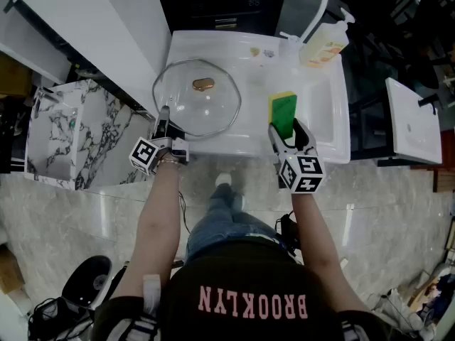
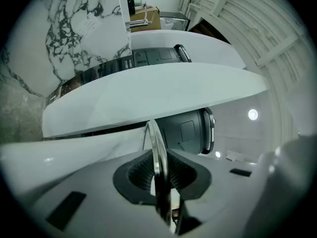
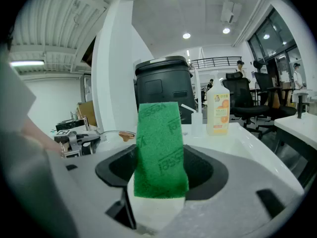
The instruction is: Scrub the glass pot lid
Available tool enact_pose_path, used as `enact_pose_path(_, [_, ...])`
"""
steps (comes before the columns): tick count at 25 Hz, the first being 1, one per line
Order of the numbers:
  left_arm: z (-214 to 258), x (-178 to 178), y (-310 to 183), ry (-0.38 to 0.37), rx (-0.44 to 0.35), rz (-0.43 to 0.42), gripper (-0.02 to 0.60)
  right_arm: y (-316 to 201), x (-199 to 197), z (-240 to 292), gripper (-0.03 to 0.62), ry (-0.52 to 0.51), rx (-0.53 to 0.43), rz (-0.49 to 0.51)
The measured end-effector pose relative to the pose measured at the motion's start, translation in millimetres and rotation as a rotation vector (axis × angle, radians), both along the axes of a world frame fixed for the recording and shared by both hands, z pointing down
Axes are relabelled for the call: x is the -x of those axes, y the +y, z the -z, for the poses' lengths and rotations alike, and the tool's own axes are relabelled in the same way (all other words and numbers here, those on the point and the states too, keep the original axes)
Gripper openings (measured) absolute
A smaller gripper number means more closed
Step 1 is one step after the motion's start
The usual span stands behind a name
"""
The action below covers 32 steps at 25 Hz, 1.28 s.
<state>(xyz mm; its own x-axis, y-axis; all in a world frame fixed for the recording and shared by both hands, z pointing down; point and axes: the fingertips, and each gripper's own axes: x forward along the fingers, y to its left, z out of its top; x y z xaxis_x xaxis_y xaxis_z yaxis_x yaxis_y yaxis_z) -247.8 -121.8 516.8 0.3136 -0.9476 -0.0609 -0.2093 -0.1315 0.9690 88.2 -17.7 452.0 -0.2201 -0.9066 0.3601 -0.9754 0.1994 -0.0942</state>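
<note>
Gripped round clear glass pot lid by its near rim in closed left claw, over white sink; pinched green scouring sponge in closed right claw. Judged lid stiff, slippery, breakable: rim hold suited.

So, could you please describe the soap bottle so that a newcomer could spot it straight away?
Start at the white sink in front of the person. At its far right corner, beside the curved white faucet, stands the soap bottle. It is the only pump-topped container there, pale with an orange label.
</note>
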Motion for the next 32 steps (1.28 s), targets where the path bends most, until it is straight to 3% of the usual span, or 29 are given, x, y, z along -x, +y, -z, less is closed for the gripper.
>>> enact_pose_path(11, [2.1,1.5,-1.3,0.004,-0.007,-0.003,0.046,11.0,46.0,-11.0,0.278,-0.005,0.038,0.134])
enact_pose_path(19, [0.2,2.5,1.4,-0.017,0.009,-0.001,0.044,-10.9,130.5,-18.8,0.278,0.028,0.106,0.371])
enact_pose_path(25, [2.2,0.7,-0.7,0.007,-0.007,-0.007,0.045,-22.5,181.6,-30.5,0.278,0.024,0.191,0.467])
enact_pose_path(32, [1.6,0.0,-1.6,0.007,-0.007,-0.009,0.044,-32.8,227.4,-44.6,0.279,0.093,0.255,0.571])
